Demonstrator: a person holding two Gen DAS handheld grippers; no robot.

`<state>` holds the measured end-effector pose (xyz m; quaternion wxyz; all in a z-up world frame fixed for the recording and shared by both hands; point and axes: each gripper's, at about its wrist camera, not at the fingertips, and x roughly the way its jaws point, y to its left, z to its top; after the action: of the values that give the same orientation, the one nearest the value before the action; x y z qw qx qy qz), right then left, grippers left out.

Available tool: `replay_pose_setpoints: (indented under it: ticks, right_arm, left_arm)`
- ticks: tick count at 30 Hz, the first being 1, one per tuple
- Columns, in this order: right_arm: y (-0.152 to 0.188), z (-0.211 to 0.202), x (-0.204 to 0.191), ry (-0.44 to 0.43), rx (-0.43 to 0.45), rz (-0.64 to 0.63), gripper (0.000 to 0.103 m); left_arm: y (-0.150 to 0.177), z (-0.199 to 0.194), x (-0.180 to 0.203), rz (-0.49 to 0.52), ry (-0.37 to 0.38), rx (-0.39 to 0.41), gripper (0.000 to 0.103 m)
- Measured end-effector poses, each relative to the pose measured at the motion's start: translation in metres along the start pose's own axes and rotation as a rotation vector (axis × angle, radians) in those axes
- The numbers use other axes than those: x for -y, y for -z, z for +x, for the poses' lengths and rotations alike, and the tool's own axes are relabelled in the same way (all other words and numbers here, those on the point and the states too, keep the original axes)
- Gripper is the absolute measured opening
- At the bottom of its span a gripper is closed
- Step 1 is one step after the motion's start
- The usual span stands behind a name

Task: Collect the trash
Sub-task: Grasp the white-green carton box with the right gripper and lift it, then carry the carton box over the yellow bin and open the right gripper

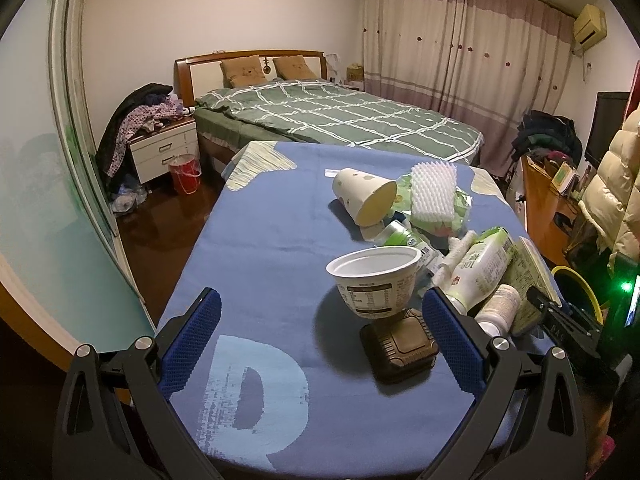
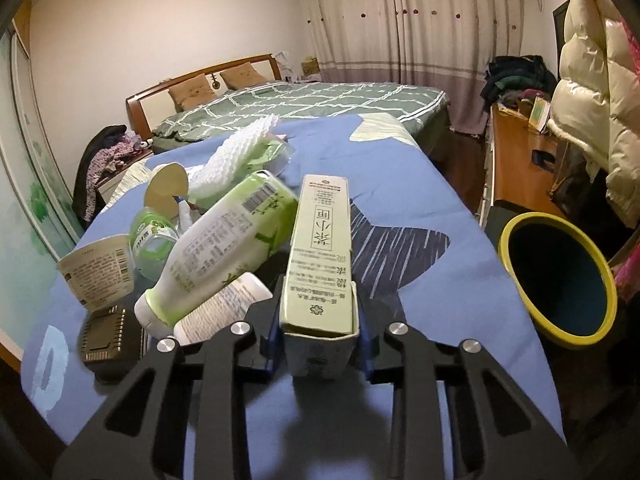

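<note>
bin [image 2: 560, 332] off table edge [image 2: 472, 216], beside carton [image 2: 320, 248]

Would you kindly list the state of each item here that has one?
Right tongs: shut on the tea carton.
Left tongs: open, empty.
Yogurt tub: upright, lid off.
Paper cup: tipped on its side.
Green-label bottle: lying tilted on the pile.
Yellow-rimmed bin: open.

You're over a blue cloth [image 1: 260, 240] with pale letters, a pale green carton [image 2: 320, 248], a yellow-rimmed bin [image 2: 516, 232], a green-and-white checked bedspread [image 1: 340, 116]
</note>
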<state>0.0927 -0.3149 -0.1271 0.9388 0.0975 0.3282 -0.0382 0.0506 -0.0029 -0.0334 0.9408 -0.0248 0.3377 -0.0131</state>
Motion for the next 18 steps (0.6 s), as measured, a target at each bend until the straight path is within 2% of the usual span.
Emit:
replay_pose_setpoints:
  ticks: [6, 9, 12, 18]
  right_arm:
    - [-0.006, -0.022, 0.022, 0.017, 0.031, 0.032, 0.028]
    - [-0.013, -0.038, 0.041, 0.054, 0.069, 0.053, 0.028]
    - [-0.019, -0.049, 0.073, 0.139, 0.108, 0.090, 0.028]
    - [-0.020, -0.048, 0.149, 0.346, 0.106, 0.179, 0.028]
  left_arm:
    - [0.000, 0.007, 0.006, 0.004, 0.011, -0.012, 0.099]
    - [0.000, 0.009, 0.010, 0.006, 0.021, -0.014, 0.099]
    - [0.002, 0.013, 0.016, 0.009, 0.032, -0.020, 0.099]
    - [0.010, 0.036, 0.027, 0.010, 0.044, -0.069, 0.099]
